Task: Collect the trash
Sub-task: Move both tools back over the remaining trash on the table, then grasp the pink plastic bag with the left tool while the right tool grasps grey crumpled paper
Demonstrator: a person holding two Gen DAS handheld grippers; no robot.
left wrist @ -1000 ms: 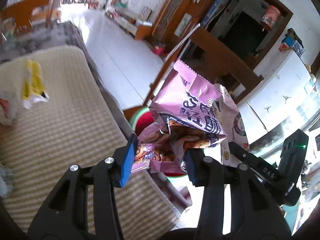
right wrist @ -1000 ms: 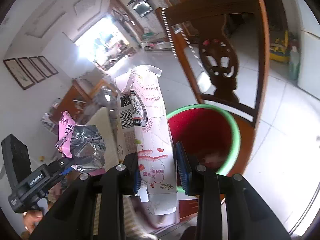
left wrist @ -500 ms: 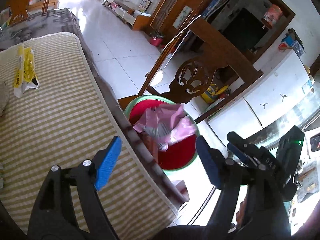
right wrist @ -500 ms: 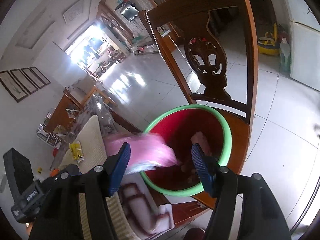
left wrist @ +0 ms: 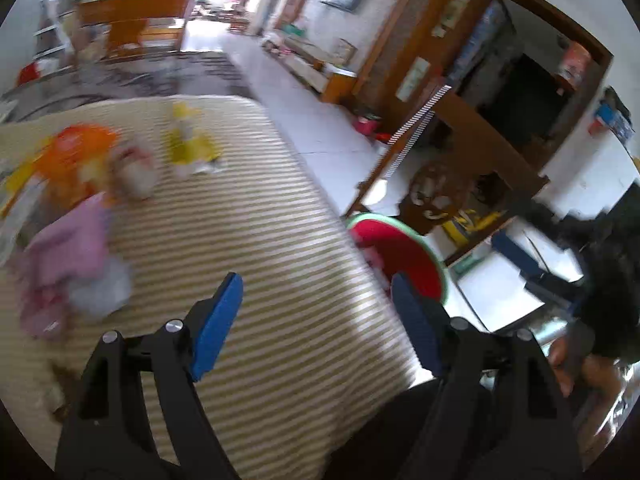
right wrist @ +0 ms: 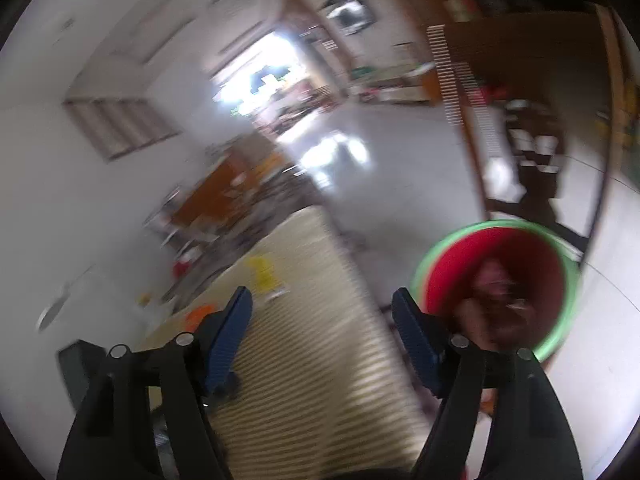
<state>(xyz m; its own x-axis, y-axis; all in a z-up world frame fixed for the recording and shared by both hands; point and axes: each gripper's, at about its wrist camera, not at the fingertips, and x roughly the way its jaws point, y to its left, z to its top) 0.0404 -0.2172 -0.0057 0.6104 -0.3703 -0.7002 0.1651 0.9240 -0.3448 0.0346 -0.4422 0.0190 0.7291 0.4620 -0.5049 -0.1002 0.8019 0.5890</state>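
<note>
My left gripper (left wrist: 316, 304) is open and empty above the striped mat (left wrist: 260, 240). On the mat lie blurred wrappers: a pink one (left wrist: 68, 244), an orange one (left wrist: 76, 152) and a yellow one (left wrist: 188, 146). A red bin with a green rim (left wrist: 400, 252) stands past the mat's right edge. My right gripper (right wrist: 322, 320) is open and empty over the mat's edge (right wrist: 320, 320). The red bin (right wrist: 500, 276) is to its right with dropped wrappers (right wrist: 492, 284) inside. The yellow wrapper (right wrist: 262, 270) lies further along the mat.
A wooden chair (left wrist: 460, 152) stands behind the bin, and also shows in the right wrist view (right wrist: 532, 120). White tiled floor (left wrist: 312, 120) runs past the mat. A wooden bench (left wrist: 128, 24) and shelves stand at the far end. Both views are motion-blurred.
Both grippers opened and dropped their wrappers into the red bin. They have since swung left, back over the striped mat towards the wrappers lying there.
</note>
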